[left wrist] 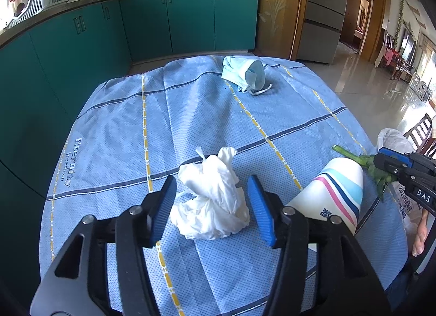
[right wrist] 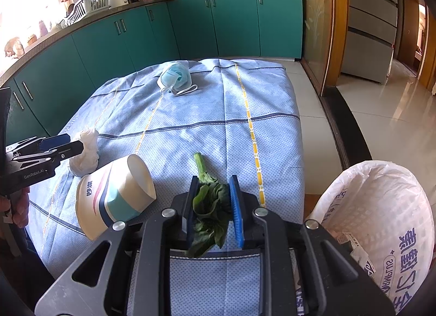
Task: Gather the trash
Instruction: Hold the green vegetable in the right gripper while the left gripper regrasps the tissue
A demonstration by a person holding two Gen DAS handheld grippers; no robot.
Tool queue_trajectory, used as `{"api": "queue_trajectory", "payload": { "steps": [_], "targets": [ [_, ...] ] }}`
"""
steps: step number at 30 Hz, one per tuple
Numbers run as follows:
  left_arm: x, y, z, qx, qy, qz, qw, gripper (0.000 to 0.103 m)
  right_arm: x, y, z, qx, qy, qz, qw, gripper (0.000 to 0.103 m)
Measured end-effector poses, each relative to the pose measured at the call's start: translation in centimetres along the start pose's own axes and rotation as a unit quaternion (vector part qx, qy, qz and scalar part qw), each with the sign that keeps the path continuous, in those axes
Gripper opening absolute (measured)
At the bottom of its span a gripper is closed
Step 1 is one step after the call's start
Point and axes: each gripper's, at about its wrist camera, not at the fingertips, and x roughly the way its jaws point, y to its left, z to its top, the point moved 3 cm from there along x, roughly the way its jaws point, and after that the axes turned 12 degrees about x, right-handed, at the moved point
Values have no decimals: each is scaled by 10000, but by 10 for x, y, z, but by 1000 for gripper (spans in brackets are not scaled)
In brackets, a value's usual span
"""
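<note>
Nearby, paper cup (right wrist: pixel 117 196) tipped, bin bag (right wrist: pixel 381 220) open.

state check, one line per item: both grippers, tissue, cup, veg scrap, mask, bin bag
left gripper: open, straddling the tissue, pads not pressing
right gripper: shut on the vegetable scrap
crumpled tissue: on the tablecloth, loose
paper cup: tipped on its side
vegetable scrap: gripped by its leaves
face mask: crumpled, far end, untouched
bin bag: open beside the table
</note>
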Motion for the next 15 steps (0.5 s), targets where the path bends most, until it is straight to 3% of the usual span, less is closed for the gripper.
{"api": "queue_trajectory", "payload": {
  "steps": [10,15],
  "targets": [
    [-13,43,2,-795,-252,-6,9965,60,-8,-8,6,186,-177,20,9997,43],
    [-7,29,3,-577,-160,-117,9981,65,-1,-8,7,186,-143,-117,9997,48]
  ]
}}
